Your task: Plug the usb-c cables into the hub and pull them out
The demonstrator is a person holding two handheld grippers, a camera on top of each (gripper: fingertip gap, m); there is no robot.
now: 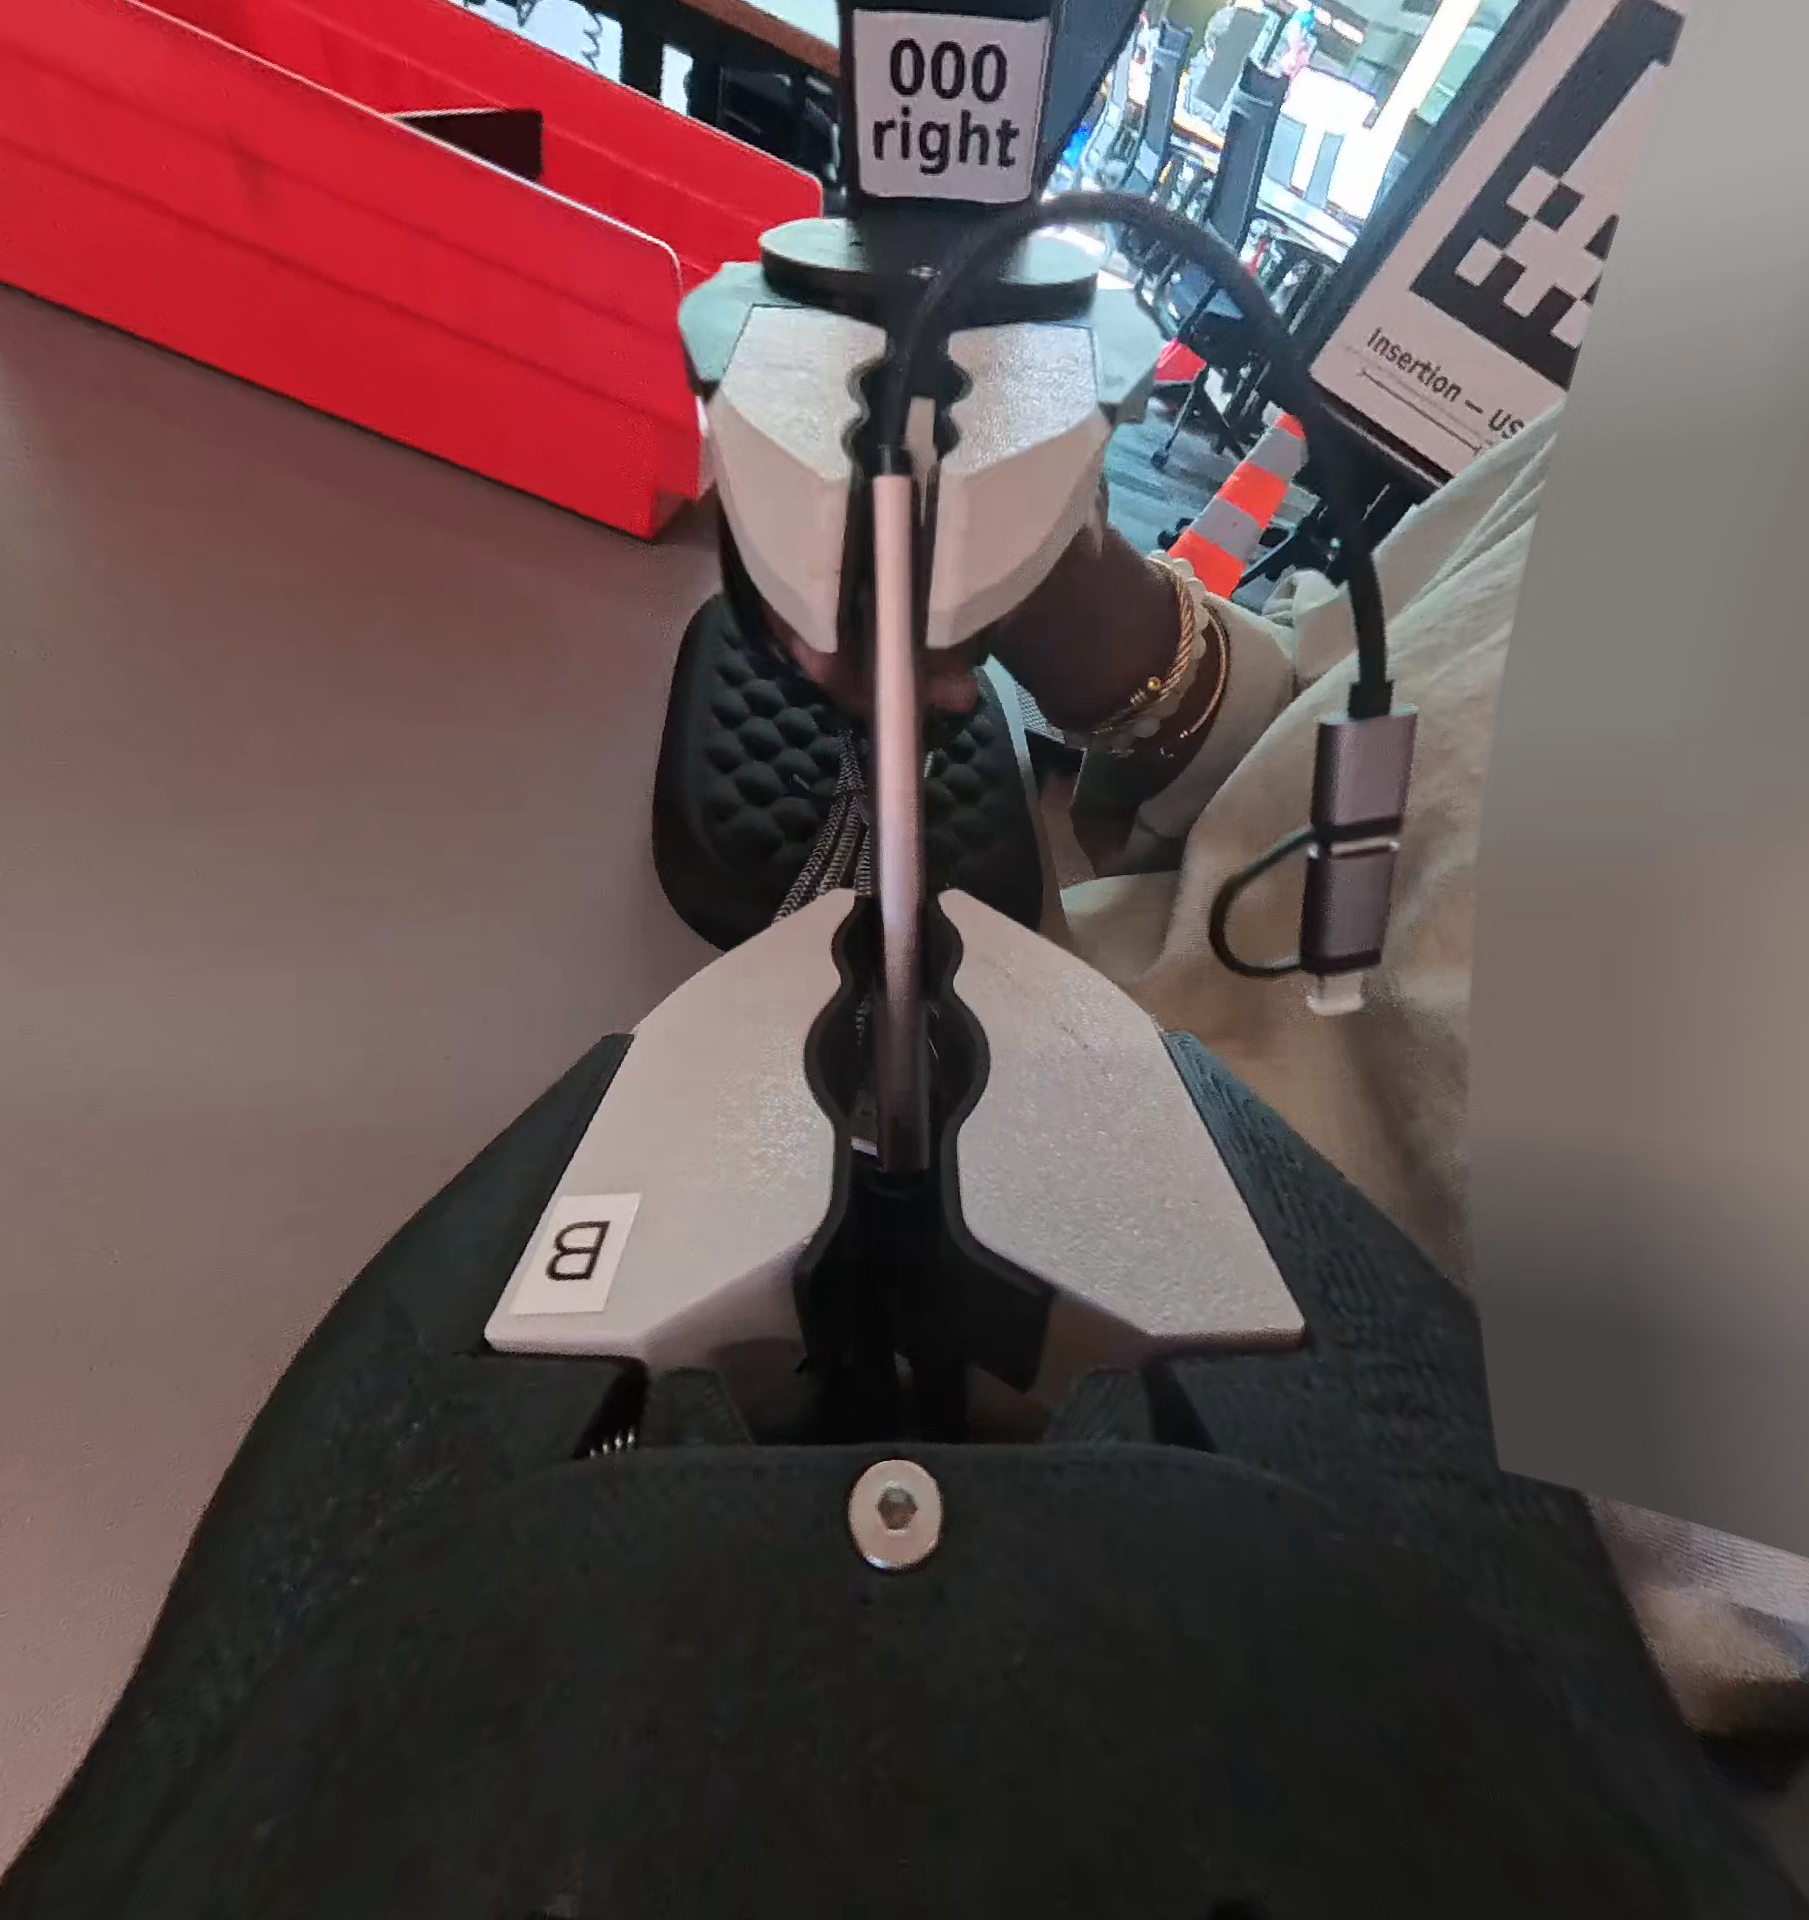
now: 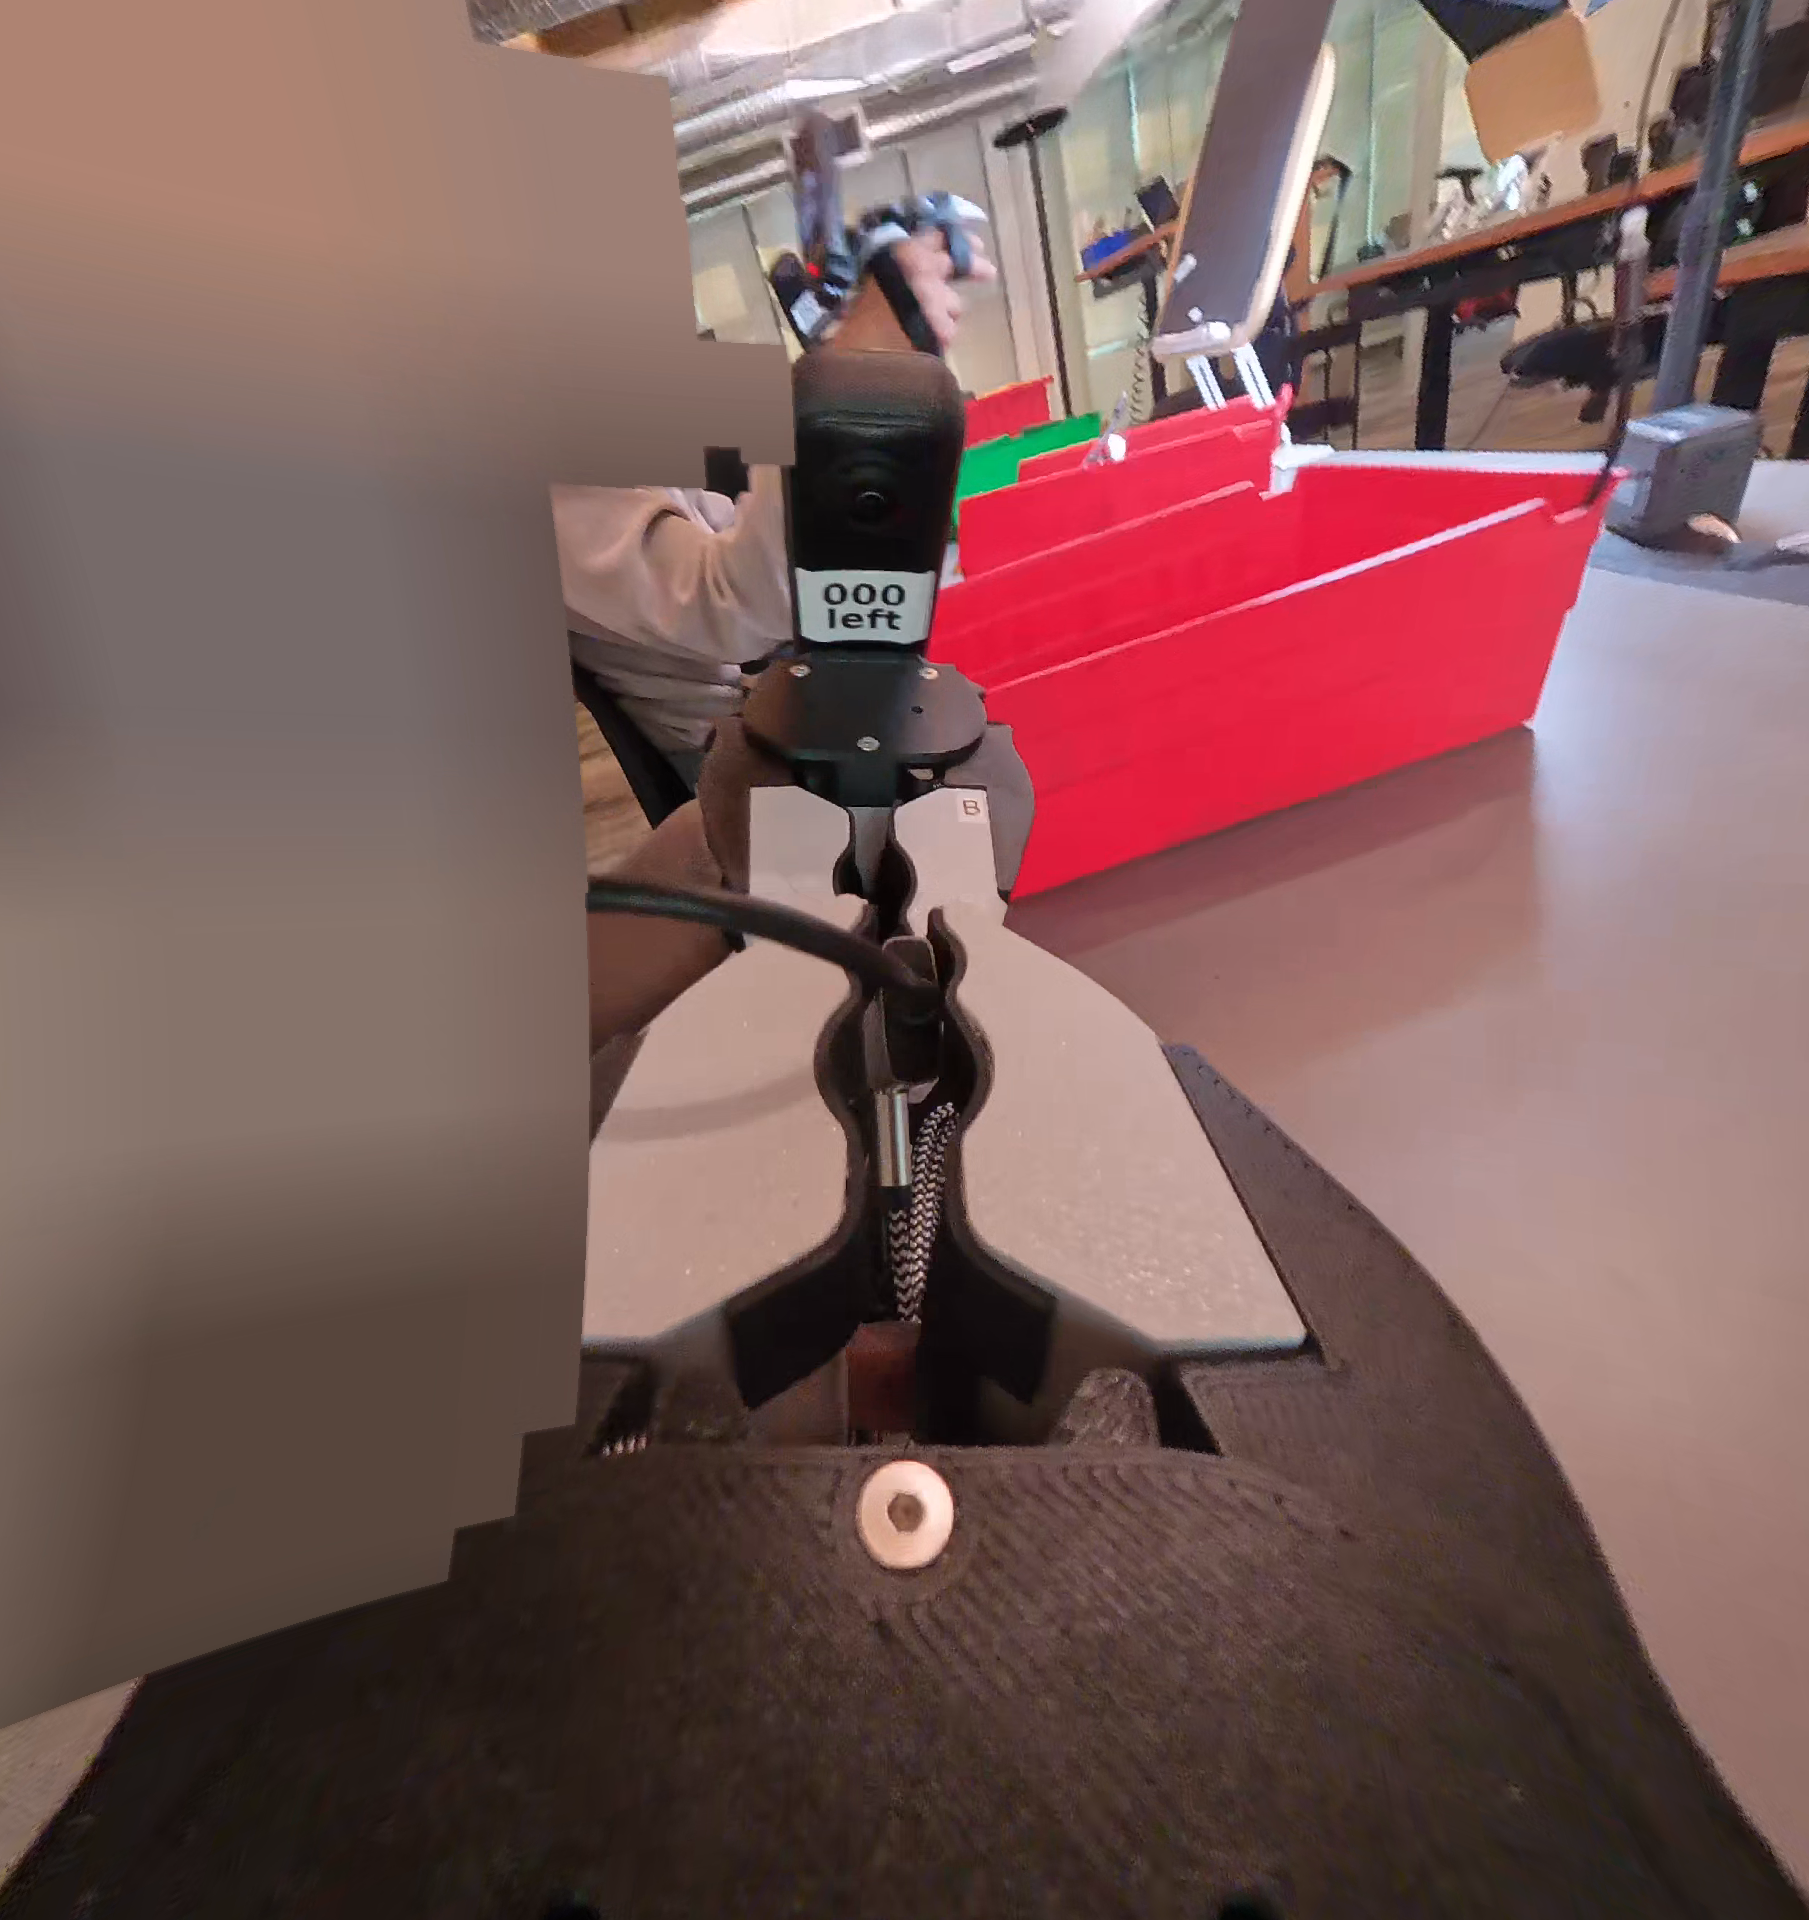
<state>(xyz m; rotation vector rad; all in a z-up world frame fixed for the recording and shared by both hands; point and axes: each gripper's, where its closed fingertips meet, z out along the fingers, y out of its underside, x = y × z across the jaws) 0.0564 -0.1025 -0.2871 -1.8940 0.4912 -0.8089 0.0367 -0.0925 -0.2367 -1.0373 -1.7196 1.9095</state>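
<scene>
Left wrist view first, scanning from the left: we've got a red bin (image 1: 360,260) sitting on the grey-brown worktop (image 1: 256,831), well off to the side. In the middle, our left tool (image 1: 895,925) is clamped on the near end of the hub (image 1: 895,727), a slim silver bar seen edge-on and held up off the worktop. Facing it, the right tool (image 1: 895,540) is closed around the hub's far end, so the two tools meet nose to nose with the hub bridging them. A black cable (image 1: 1274,353) arcs out from between the right tool's fingers and hangs down on the right, ending in a grey adapter plug (image 1: 1357,831) that dangles free over a pale sleeve (image 1: 1295,1039). A hand with bracelets (image 1: 1170,665) sits behind the right tool, and a marker board (image 1: 1523,208) stands in the top right corner.

Right wrist view, same deal mirrored: the black cable (image 2: 754,920) comes in from the left, and the right tool (image 2: 905,987) is pinched on a connector with a braided usb-c cable (image 2: 915,1205) running back between its fingers. We can't tell whether that plug is fully seated. The left tool (image 2: 884,883) faces us just beyond, with red bins (image 2: 1295,644) off to the right.
</scene>
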